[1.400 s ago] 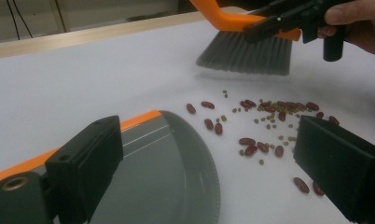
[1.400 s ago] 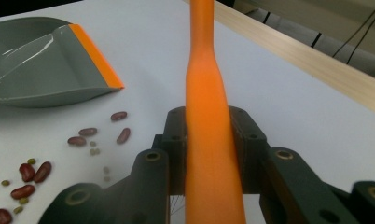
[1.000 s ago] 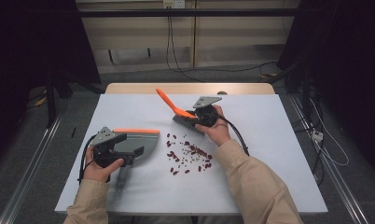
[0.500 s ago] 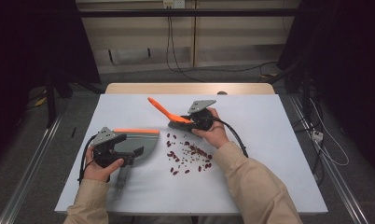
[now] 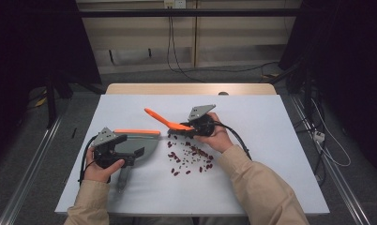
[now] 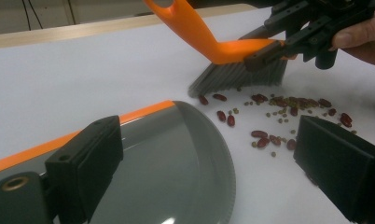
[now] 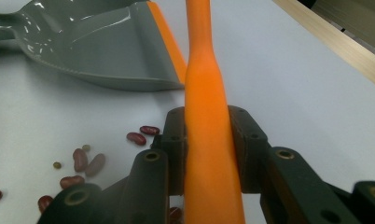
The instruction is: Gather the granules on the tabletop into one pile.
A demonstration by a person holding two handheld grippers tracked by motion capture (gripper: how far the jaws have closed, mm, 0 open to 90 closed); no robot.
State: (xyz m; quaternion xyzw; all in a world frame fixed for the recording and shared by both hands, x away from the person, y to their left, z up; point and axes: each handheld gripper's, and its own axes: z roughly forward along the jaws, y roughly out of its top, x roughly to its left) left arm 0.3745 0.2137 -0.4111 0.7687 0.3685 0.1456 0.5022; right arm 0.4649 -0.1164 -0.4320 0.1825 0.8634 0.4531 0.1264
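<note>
Having lowered since a moment ago, the brush (image 5: 170, 123) pinched in the right gripper (image 5: 190, 126) now meets the beans (image 5: 189, 157) for sweeping toward the dustpan (image 5: 139, 143), where the left gripper (image 5: 126, 146) jaws stand spread.

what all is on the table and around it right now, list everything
brush: one, orange handle, grey bristles, held over the far edge of the beans
dustpan: one, grey with orange lip, table's left part
beans: many, dark red plus small greenish ones, scattered mid-table
table: one, white top, wooden far edge
cables: several, dark, on the floor behind
right gripper: one, black, shut on the brush handle
left gripper: one, black, over the dustpan, jaws apart in its own view
forearms: two, beige sleeves, bottom edge
</note>
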